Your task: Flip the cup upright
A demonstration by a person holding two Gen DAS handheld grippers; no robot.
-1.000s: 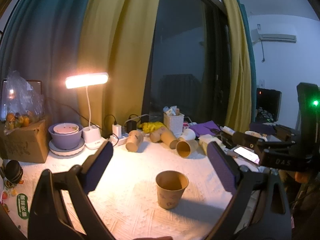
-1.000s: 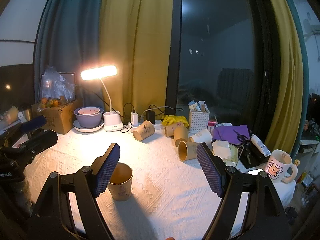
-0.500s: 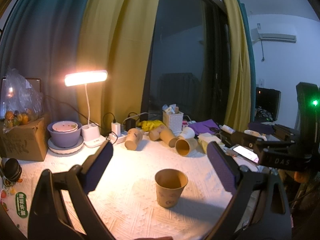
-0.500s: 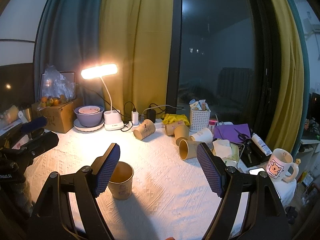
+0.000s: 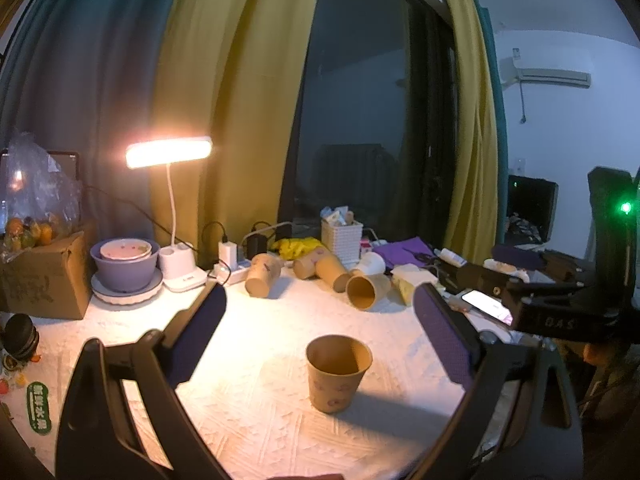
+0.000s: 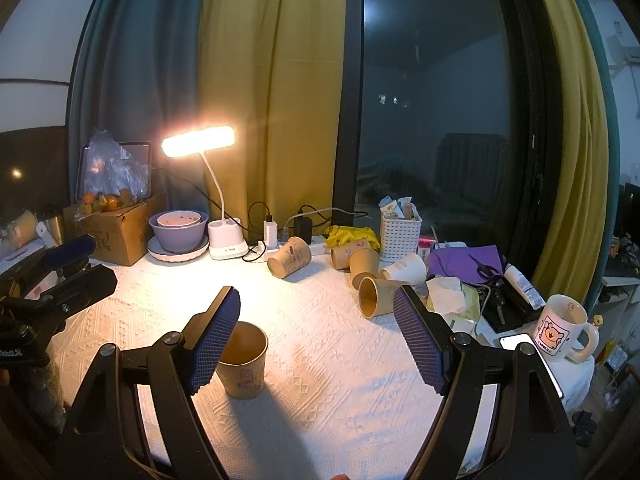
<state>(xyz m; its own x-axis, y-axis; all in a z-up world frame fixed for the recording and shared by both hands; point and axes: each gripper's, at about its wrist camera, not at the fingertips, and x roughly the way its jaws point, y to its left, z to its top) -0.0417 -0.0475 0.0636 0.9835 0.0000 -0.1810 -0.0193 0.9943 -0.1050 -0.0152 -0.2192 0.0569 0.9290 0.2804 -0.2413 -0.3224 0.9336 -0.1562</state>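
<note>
From the left wrist view, the left gripper (image 5: 320, 336) has its jaws spread wide with nothing between the pads. The brown paper cup (image 5: 337, 372) stands upright, mouth up, on the white textured tablecloth (image 5: 256, 412), just ahead of the claw and slightly right of its centre line, touching neither finger. Far beyond the left finger sit a cardboard box (image 5: 44, 276), a purple bowl (image 5: 124, 264) on a plate, and a lit desk lamp (image 5: 170, 152). Straight ahead, well past the cup, several paper cups lie tipped on their sides (image 5: 264, 274), with a white basket (image 5: 342, 238) behind them. Beyond the right finger lies a phone (image 5: 486, 306) with a lit screen.

From the right wrist view, the right gripper (image 6: 316, 336) is likewise spread wide and holds nothing. The same upright cup (image 6: 244, 360) stands just behind and beside its left finger, which partly hides it, outside the gap between the pads. Farther left, the other gripper's dark body pokes in at the edge. Ahead of the claw lies a tipped cup (image 6: 374, 296) with its mouth facing the camera. To the right of the right finger stands a white mug (image 6: 562, 328) with a cartoon print, near the table's edge.
</note>
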